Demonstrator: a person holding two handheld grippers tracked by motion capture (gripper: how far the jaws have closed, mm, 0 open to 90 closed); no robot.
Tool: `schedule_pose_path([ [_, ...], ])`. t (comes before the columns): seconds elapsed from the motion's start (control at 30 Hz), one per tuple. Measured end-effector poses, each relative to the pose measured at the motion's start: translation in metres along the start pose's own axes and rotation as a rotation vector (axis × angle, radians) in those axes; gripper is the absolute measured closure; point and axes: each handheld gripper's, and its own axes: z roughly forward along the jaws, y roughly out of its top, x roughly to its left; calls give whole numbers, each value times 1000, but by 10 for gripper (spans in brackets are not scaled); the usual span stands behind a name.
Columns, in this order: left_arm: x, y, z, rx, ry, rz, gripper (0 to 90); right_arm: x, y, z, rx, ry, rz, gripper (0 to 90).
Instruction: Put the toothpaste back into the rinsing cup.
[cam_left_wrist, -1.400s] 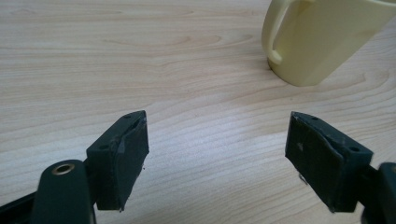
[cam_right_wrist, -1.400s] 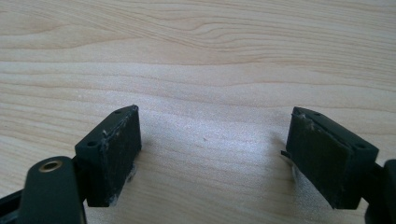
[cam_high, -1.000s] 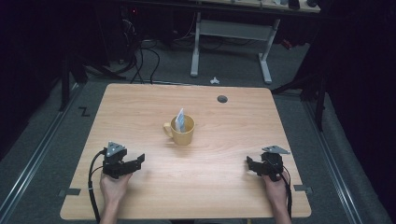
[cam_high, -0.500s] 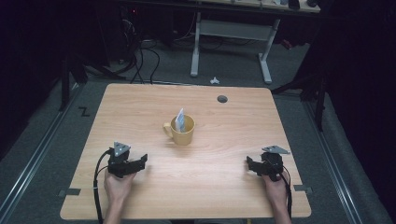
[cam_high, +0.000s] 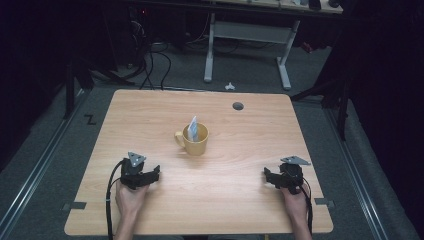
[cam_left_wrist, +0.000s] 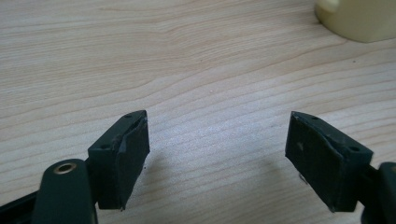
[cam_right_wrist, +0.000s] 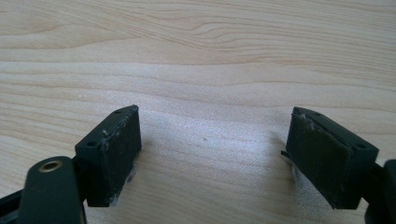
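A yellow mug (cam_high: 195, 140) stands at the middle of the wooden table (cam_high: 250, 130), its handle to the left, with a pale folded packet (cam_high: 193, 127) sticking up out of it. My left gripper (cam_high: 153, 174) rests low on the table at the front left, below and left of the mug. It is open with bare wood between its jaws (cam_left_wrist: 217, 126), and the mug's base (cam_left_wrist: 359, 18) shows at the top right of the left gripper view. My right gripper (cam_high: 268, 176) sits at the front right, open over bare wood (cam_right_wrist: 215, 121).
A round dark hole (cam_high: 238, 106) sits near the table's far edge. Beyond the table stand a white desk frame (cam_high: 247, 45) and loose cables (cam_high: 150, 60) on the floor. A small white object (cam_high: 229, 86) lies on the floor behind the table.
My left gripper has shifted a little to the right along the table. The right gripper and the mug have stayed put.
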Motion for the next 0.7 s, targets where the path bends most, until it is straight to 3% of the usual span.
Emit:
schedule_pose_path([
  [0.17,-3,-1,4,18,19,7,221,0,0,0,0,0,0,182],
  [0.33,-2,-1,5,25,-4,-9,219,0,0,0,-1,-1,-1,182],
  [0.7,-2,-1,5,26,-8,-11,212,0,0,0,-1,-1,-1,182],
])
